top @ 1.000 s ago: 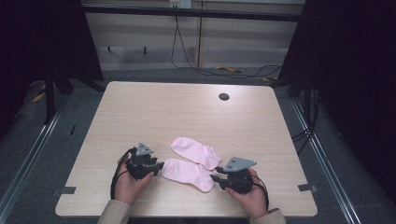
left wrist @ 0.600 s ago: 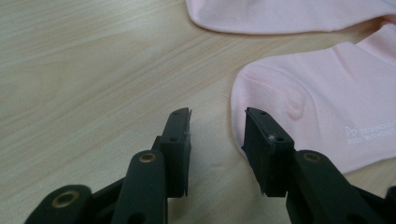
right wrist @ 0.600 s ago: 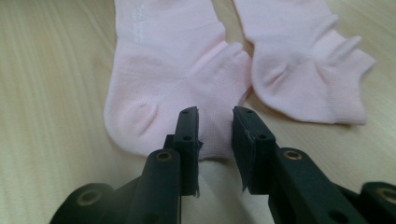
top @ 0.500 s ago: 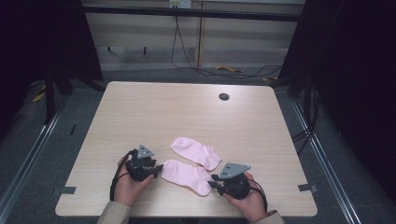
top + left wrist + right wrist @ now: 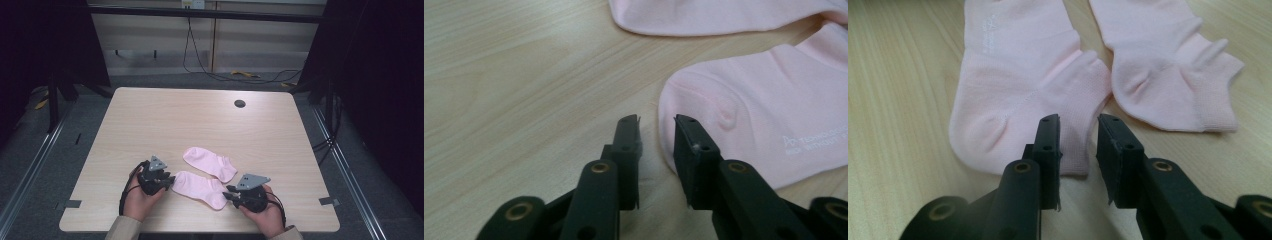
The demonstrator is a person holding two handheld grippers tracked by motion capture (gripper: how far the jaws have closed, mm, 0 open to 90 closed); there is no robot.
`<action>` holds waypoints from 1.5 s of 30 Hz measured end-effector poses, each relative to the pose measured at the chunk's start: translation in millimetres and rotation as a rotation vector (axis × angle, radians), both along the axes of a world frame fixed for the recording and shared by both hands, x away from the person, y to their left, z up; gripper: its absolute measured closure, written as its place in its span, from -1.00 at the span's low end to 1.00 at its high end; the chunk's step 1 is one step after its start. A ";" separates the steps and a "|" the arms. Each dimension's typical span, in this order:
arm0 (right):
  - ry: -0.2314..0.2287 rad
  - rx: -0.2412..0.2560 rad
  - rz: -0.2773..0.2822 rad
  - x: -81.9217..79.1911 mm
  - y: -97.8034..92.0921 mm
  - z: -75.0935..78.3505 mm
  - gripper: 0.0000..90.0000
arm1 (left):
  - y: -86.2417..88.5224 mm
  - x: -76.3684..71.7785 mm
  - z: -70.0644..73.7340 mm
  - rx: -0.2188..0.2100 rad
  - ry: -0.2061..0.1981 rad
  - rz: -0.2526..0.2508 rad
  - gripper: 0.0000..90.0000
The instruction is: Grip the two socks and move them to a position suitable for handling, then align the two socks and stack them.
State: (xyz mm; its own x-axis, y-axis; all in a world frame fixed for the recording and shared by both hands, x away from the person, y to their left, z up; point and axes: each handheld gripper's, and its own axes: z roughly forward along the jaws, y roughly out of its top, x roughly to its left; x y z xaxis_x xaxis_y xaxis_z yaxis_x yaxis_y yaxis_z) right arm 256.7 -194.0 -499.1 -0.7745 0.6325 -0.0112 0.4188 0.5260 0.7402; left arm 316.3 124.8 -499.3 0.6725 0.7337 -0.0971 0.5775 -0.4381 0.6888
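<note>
Between hand-held grippers, sock point(image 5: 201, 188) lengthwise left-right

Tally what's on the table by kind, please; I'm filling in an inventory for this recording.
Pink socks: 2, the near sock and the far sock
Grippers: 2, the left gripper and the right gripper, both with jaws apart
Total: 4

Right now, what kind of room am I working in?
Probably a lab recording station rather than a home: a bare wooden table with a cable hole, dark curtains at both sides, and loose cables on grey carpet behind.
</note>
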 end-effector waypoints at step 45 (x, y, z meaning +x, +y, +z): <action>0.040 0.062 -0.032 -6.3 -3.3 10.3 0.89 | 6.2 -7.3 20.8 -0.076 0.039 -0.027 1.00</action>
